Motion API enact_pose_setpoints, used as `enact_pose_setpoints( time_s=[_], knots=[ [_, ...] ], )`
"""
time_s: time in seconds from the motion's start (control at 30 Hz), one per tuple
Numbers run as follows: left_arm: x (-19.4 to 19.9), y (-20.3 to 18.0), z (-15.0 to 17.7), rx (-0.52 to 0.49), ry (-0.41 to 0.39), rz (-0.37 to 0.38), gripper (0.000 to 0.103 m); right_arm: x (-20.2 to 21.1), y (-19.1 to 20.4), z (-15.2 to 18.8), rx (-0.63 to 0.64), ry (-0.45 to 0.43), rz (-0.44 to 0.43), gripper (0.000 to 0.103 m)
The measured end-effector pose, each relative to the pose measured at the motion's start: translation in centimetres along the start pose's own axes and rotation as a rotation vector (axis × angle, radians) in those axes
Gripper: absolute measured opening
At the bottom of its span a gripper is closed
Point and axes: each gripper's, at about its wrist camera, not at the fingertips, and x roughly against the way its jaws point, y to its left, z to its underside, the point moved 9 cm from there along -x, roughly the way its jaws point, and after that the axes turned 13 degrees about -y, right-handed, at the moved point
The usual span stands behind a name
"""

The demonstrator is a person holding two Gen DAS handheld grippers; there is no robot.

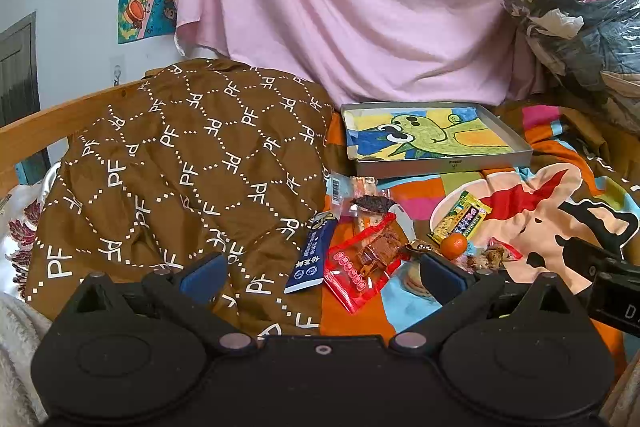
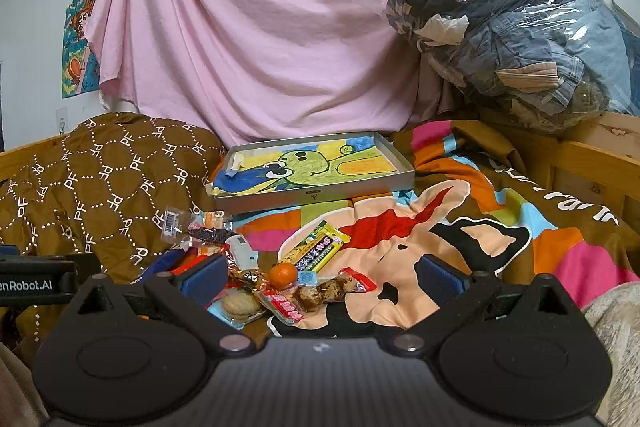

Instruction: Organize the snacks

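Left gripper (image 1: pixel 322 277) nearest in its own view, jaws spread wide and grasping nothing, hovering over the bed. Between its blue pads (image 1: pixel 204 273): a dark blue sachet (image 1: pixel 310 257) lying along the edge of the brown quilt (image 1: pixel 180 167), and a red packet (image 1: pixel 360 267) just beside it. Right gripper (image 2: pixel 320 277) likewise released and empty, with a round biscuit (image 2: pixel 240 305), a pack of speckled eggs (image 2: pixel 324 293) and a small orange (image 2: pixel 283 274) between its pads.

A little farther, a yellow snack bar (image 2: pixel 318 247) touching the orange, and clear-wrapped snacks (image 2: pixel 200 227) heaped at the quilt's border. To the right of the pile, open room on the colourful cartoon bedspread (image 2: pixel 460 247).

Beyond, a shallow grey box lid (image 2: pixel 320 193) lined with a green cartoon drawing, holding no snacks, its near rim well apart from the pile. Behind, a pink sheet (image 2: pixel 260 47), and a clear bag of clothes (image 2: pixel 520 27) at the wooden bed rail (image 2: pixel 580 155) on the right
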Motion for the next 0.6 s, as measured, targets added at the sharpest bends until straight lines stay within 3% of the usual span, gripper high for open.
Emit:
enact_pose_setpoints(
  time_s=[0.6],
  knots=[
    [0.07, 0.04, -0.13, 0.004, 0.005, -0.001, 0.102, -0.08, 0.02, 0.04, 0.002, 0.003, 0.000, 0.103]
  ],
)
